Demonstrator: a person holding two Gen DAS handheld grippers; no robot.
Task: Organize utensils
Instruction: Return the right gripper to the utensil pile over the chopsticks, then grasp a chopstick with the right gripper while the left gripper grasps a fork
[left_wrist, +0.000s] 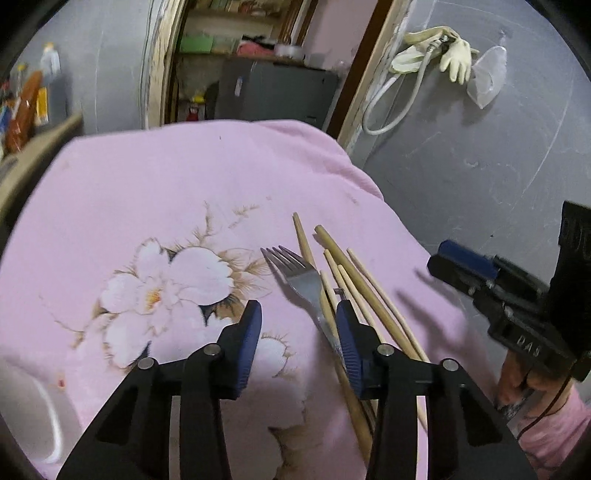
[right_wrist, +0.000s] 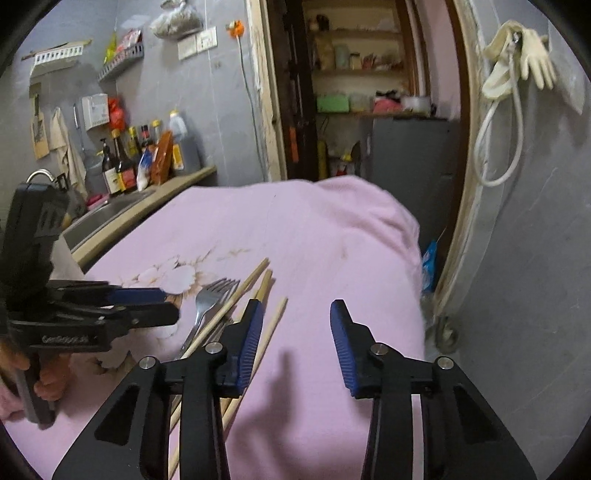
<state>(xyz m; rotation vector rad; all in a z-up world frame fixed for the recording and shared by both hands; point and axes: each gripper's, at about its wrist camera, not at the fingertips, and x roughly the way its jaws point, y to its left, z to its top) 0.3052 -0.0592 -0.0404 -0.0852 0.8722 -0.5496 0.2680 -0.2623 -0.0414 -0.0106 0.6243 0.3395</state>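
Note:
A metal fork (left_wrist: 301, 275) and several wooden chopsticks (left_wrist: 354, 284) lie in a loose bundle on a pink floral cloth (left_wrist: 166, 192). My left gripper (left_wrist: 297, 314) hovers over the cloth, open, its right finger above the fork handle and chopsticks; nothing is pressed between the pads. In the right wrist view the fork (right_wrist: 207, 302) and chopsticks (right_wrist: 245, 286) lie left of my right gripper (right_wrist: 297, 310), which is open over bare cloth (right_wrist: 314, 240), its left finger overlapping the chopsticks. The left gripper (right_wrist: 168, 304) shows at the left edge, the right gripper (left_wrist: 443, 258) at the right edge.
A counter with a sink (right_wrist: 110, 210) and bottles (right_wrist: 125, 166) runs along the cloth's left side. Behind is a doorway with shelves (right_wrist: 354, 107) and a grey cabinet (right_wrist: 410, 158). Gloves (right_wrist: 524, 59) and a hose hang on the right wall. A white rim (left_wrist: 40, 402) shows at lower left.

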